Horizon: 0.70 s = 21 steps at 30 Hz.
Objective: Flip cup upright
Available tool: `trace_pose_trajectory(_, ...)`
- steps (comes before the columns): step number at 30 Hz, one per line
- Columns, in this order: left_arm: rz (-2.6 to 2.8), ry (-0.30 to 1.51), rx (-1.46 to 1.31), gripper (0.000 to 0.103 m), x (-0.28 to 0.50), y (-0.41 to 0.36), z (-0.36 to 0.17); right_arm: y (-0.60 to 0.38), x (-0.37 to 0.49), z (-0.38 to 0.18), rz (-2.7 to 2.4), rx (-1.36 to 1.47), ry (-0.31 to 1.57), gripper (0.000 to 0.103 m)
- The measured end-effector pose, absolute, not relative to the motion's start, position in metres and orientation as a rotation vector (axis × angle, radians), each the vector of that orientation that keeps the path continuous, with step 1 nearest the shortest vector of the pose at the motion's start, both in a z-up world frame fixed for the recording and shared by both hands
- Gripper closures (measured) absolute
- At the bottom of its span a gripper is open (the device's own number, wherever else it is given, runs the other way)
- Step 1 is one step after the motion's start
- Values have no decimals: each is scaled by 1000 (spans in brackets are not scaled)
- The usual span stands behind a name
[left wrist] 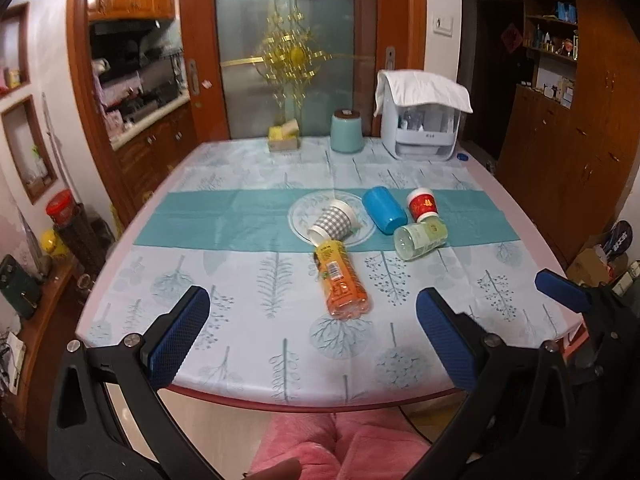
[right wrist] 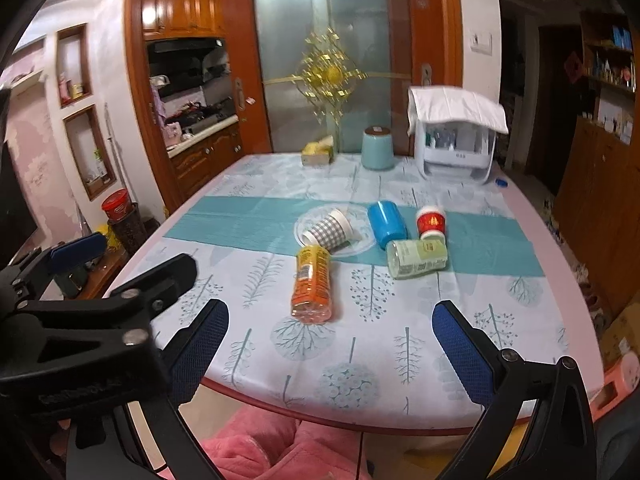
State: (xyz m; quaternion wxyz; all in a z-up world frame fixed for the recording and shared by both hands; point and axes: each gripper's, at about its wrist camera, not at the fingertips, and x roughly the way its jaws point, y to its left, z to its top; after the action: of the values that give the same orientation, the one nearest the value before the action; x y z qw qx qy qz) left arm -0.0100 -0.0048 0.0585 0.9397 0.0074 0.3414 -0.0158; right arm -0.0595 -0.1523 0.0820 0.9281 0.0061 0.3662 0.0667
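A grey-checked paper cup (left wrist: 334, 222) (right wrist: 330, 232) lies on its side on a round plate (left wrist: 304, 208) (right wrist: 308, 216) at the table's middle. A blue cup (left wrist: 384, 210) (right wrist: 386, 222) lies on its side to its right. A red and white cup (left wrist: 423, 205) (right wrist: 431, 221) stands mouth down beyond it. My left gripper (left wrist: 312, 328) is open and empty above the near table edge. My right gripper (right wrist: 330, 344) is open and empty beside it, also short of the cups.
An orange bottle (left wrist: 340, 278) (right wrist: 313, 284) and a pale green bottle (left wrist: 418, 238) (right wrist: 416, 258) lie on the tablecloth near the cups. A teal canister (left wrist: 346, 132), a tissue box (left wrist: 284, 136) and a white organiser (left wrist: 420, 120) stand at the far edge.
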Motion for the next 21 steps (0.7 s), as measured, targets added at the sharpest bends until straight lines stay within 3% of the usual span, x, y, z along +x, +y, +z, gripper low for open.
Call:
trace_pose_trajectory(12,-126,866,18,0,161,-40,44,-234,96,61,-9,183,904,0)
trace_pose_trajectory(21,-169,1062,-84,0,306,-71,-4,-298,235,22,-86,245,983,0)
